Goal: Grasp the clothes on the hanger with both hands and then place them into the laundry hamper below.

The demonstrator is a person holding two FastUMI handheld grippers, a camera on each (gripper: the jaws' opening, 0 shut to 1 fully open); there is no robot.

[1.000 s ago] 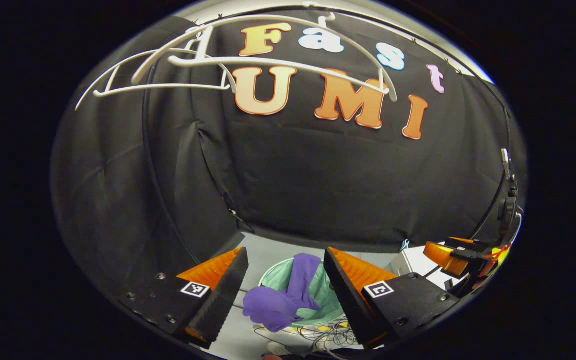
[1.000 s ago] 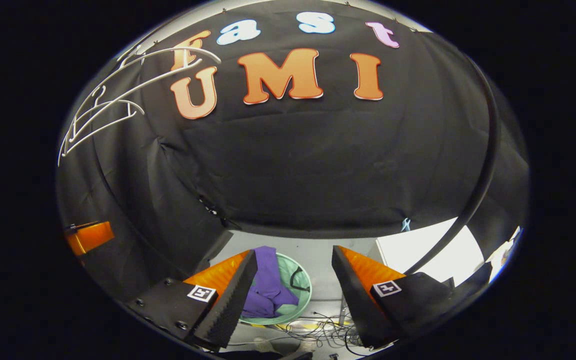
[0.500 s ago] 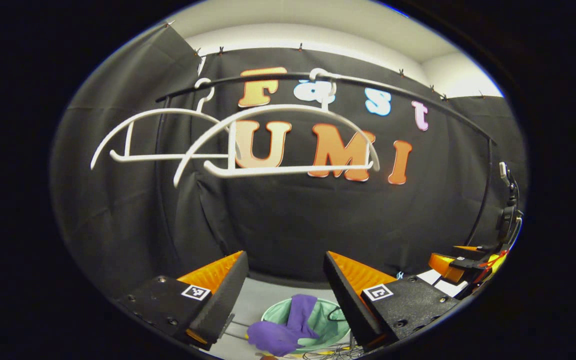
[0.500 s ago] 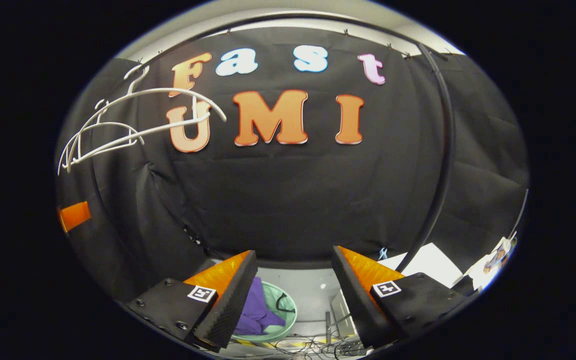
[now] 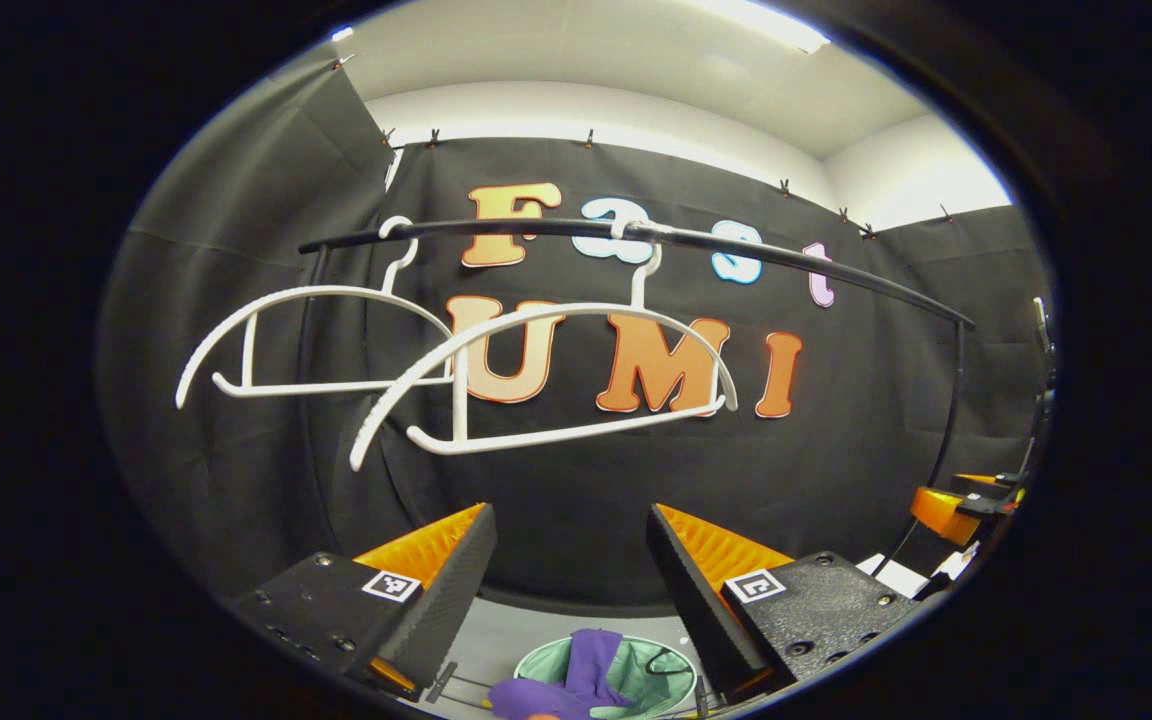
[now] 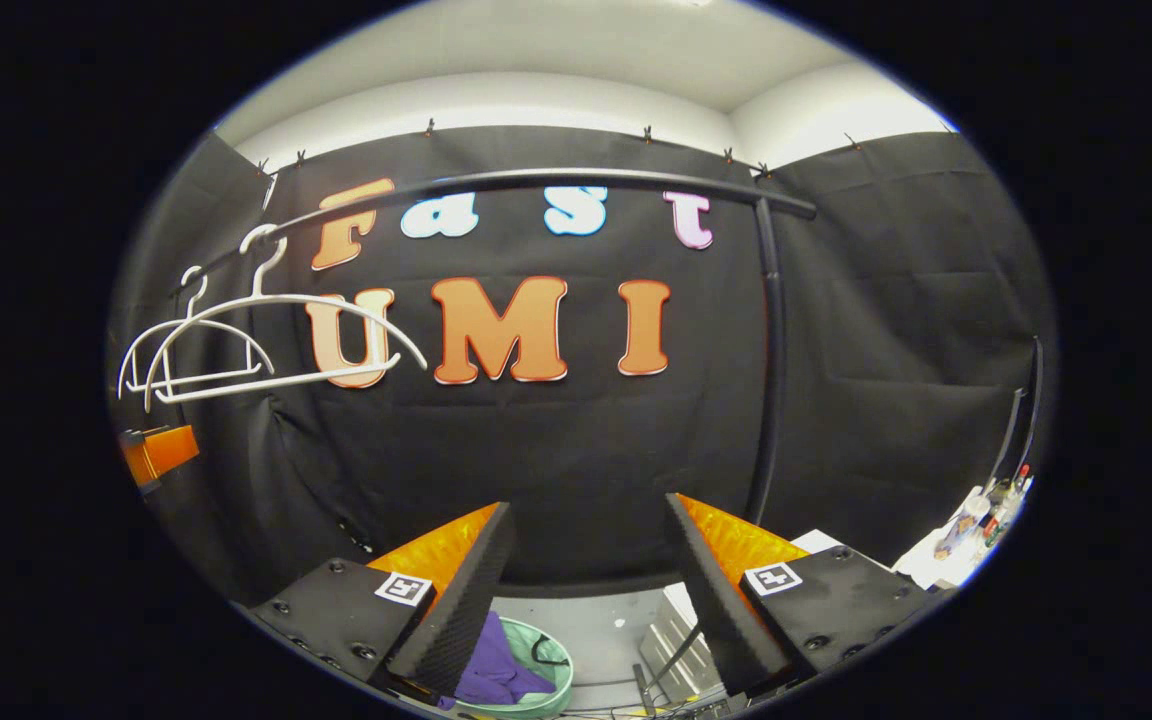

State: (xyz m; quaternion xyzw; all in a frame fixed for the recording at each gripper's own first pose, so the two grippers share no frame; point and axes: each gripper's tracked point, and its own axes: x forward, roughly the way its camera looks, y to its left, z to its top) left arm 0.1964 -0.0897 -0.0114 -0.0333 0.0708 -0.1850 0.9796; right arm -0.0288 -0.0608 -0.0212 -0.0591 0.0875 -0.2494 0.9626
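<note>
Both grippers, left and right, released, holding nothing. Garment lies in hamper, partly draped over its rim. Hangers bare on rail. Risk: overhanging cloth could slide out, dragged by its own weight.
</note>
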